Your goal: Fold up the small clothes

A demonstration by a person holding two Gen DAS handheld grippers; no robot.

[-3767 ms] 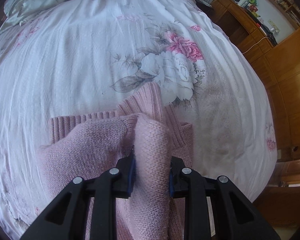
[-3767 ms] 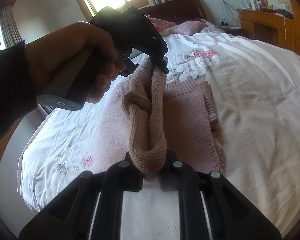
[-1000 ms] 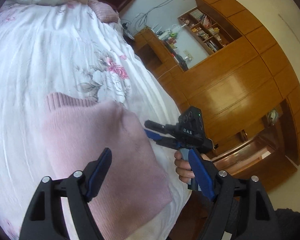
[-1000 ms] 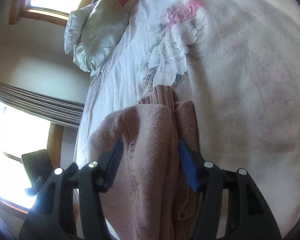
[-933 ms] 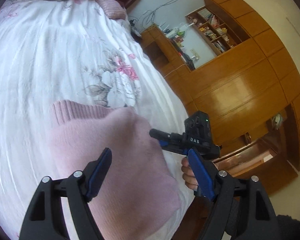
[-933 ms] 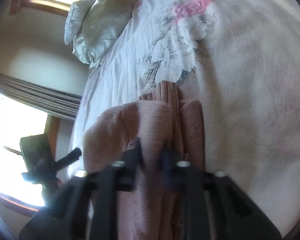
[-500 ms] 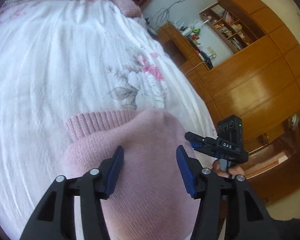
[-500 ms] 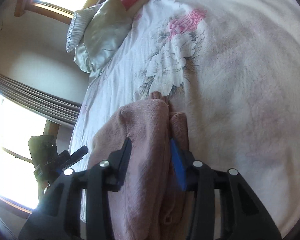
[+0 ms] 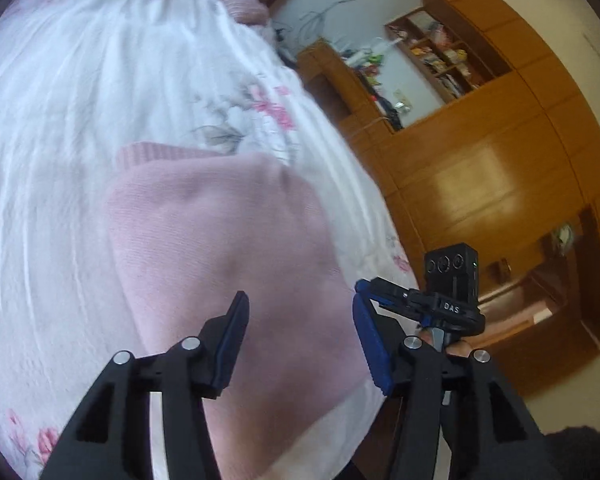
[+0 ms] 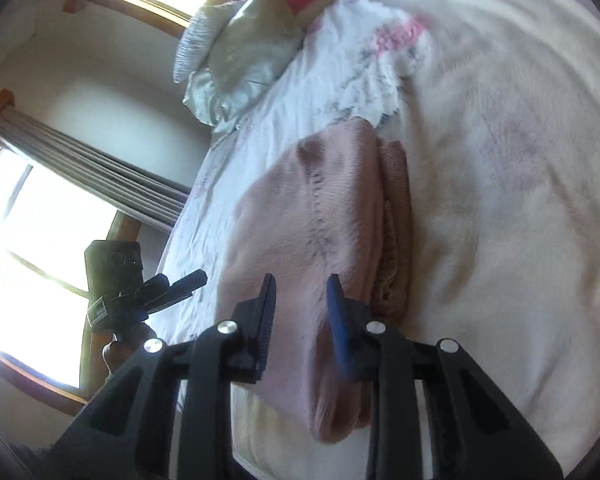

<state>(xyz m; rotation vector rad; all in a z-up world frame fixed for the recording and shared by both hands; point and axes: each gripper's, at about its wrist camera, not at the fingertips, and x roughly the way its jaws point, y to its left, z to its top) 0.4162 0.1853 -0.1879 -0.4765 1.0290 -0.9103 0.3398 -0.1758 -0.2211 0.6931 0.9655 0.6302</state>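
Pink knit sweater [image 9: 220, 256]: folded compact on bed [image 9: 60, 120], fold apparently complete. Left claw [image 9: 300, 344]: wide, empty. Right claw [image 10: 300, 312]: parted narrowly, empty. Remaining: withdrawal, perhaps tidying.

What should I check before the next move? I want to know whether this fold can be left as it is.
1. Left gripper open, holding nothing: ok.
2. Right gripper open, clear of cloth: cannot tell; fingers straddle the fold.
3. Pink sweater folded into one stack: ok.
4. Stack fully on the bed: ok, though near the edge.
5. Edges aligned: not ok; a ribbed hem sticks out.
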